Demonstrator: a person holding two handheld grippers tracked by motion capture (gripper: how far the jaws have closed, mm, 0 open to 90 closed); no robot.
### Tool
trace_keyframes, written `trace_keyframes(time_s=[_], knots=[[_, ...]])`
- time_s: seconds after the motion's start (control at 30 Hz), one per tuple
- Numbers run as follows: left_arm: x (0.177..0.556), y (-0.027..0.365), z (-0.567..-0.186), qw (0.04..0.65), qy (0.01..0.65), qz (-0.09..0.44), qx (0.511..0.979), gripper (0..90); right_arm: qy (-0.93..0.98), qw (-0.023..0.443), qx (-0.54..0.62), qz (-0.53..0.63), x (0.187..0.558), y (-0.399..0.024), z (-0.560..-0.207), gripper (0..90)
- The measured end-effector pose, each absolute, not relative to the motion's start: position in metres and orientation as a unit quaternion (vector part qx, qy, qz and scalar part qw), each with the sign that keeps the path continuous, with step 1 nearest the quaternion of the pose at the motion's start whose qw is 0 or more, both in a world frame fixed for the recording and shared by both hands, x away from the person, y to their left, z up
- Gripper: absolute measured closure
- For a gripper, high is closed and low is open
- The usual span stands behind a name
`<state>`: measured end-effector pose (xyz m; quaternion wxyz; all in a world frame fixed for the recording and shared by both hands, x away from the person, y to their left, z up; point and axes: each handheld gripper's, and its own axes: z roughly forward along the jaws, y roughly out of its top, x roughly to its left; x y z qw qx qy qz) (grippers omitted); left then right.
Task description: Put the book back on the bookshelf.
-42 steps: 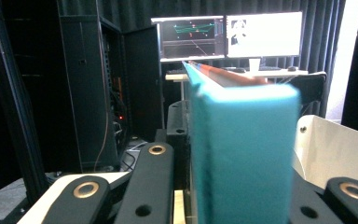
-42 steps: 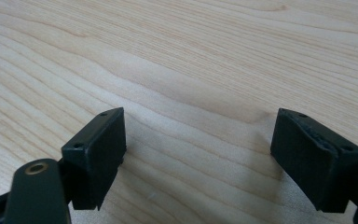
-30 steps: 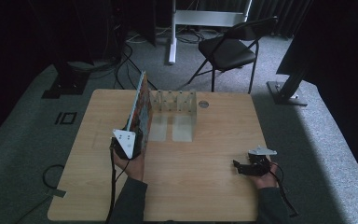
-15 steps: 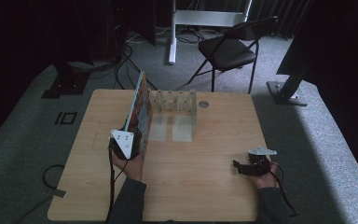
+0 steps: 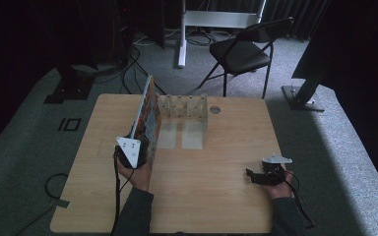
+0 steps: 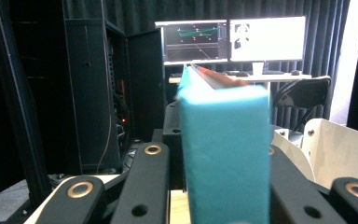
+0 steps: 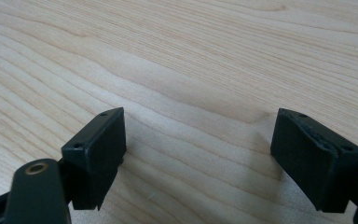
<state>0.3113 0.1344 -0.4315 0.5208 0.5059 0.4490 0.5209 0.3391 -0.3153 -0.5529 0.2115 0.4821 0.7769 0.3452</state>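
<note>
High view: our left gripper point(image 5: 137, 147) clamps the near end of the book point(image 5: 146, 118), which stands on edge on the table point(image 5: 226, 196) beside the clear rack point(image 5: 187, 105). Our right gripper point(image 5: 256, 176) rests apart, jaws spread, nothing between them.

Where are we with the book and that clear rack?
Done: the left gripper is shut on the book, which stands on edge just left of the clear rack; the left gripper view shows its spine clamped between the jaws. In hand: holding it upright. Left: none of the rack's slots holds the book yet, so it probably still has to be slotted. The right gripper rests open on the table, idle.
</note>
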Motion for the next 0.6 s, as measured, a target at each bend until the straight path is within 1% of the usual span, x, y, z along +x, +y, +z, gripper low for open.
trace_keyframes(time_s=[0.3, 0.6], knots=[[0.3091, 0.1379, -0.4287, 0.522, 0.445, 0.520, 0.510, 75.0, 0.777, 0.212, 0.482, 0.345, 0.3391, -0.3153, -0.5530, 17.8], [0.3071, 0.1404, -0.4267, 0.520, 0.442, 0.512, 0.521, 70.2, 0.777, 0.211, 0.482, 0.345, 0.3391, -0.3153, -0.5530, 17.8]])
